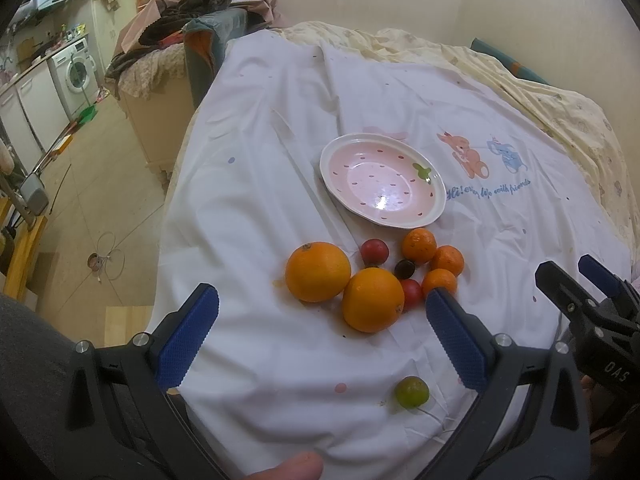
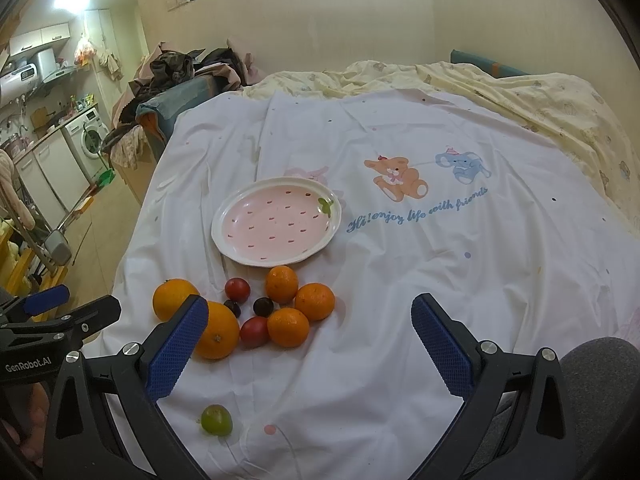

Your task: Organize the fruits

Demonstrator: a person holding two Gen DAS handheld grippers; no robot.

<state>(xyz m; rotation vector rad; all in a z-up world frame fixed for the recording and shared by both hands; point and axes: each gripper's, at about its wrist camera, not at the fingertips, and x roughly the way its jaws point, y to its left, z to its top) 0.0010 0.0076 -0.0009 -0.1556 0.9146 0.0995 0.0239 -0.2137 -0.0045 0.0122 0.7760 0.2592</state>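
An empty pink strawberry-pattern plate (image 1: 382, 182) (image 2: 278, 224) sits on the white sheet. In front of it lies a cluster of fruit: two big oranges (image 1: 318, 271) (image 2: 218, 334), three small tangerines (image 1: 419, 245) (image 2: 315, 301), red tomatoes (image 1: 374, 251) (image 2: 237, 289) and a dark plum (image 1: 404, 268) (image 2: 263, 306). A green fruit (image 1: 412, 391) (image 2: 216, 420) lies alone nearer me. My left gripper (image 1: 322, 316) is open and empty, above the sheet just before the cluster. My right gripper (image 2: 310, 328) is open and empty, right of the cluster.
The white printed sheet (image 2: 440, 264) covers a bed, with a yellow quilt (image 2: 540, 100) behind. The bed edge drops to the floor at the left (image 1: 100, 200). A chair piled with clothes (image 1: 192, 20) stands behind left.
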